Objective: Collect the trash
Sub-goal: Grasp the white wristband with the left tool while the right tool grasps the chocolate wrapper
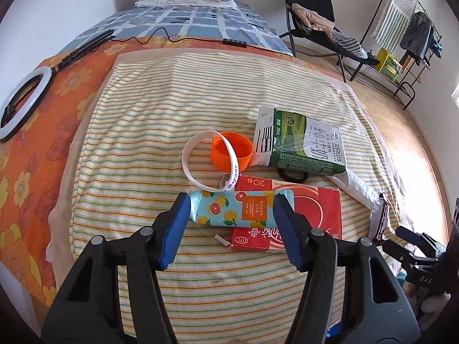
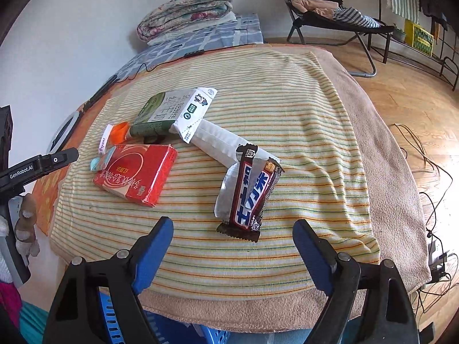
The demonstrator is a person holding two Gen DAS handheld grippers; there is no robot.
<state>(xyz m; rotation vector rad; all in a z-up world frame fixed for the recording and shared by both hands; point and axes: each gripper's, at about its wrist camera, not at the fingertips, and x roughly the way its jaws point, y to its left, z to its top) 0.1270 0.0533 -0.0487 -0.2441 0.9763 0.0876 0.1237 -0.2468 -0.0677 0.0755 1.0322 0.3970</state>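
The left claw (image 1: 232, 215) straddles the fruit-print packet (image 1: 238, 207), its blue pads touching both ends, seemingly grasping it to lift it off the red box (image 1: 309, 215) beneath, while the right claw (image 2: 233, 246) gapes released, empty, the chocolate bar (image 2: 249, 192) just ahead.

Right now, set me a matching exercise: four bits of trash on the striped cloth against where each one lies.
Things:
1. citrus packet
2. orange cap
3. chocolate bar
4. milk carton

Places:
A. under the white wristband
B. on a white wrapper, ahead of the open right gripper
C. farthest back, beside the cap
D. between the left gripper's pads, on the red box

Pairs: 1-D, 2-A, 3-B, 4-C
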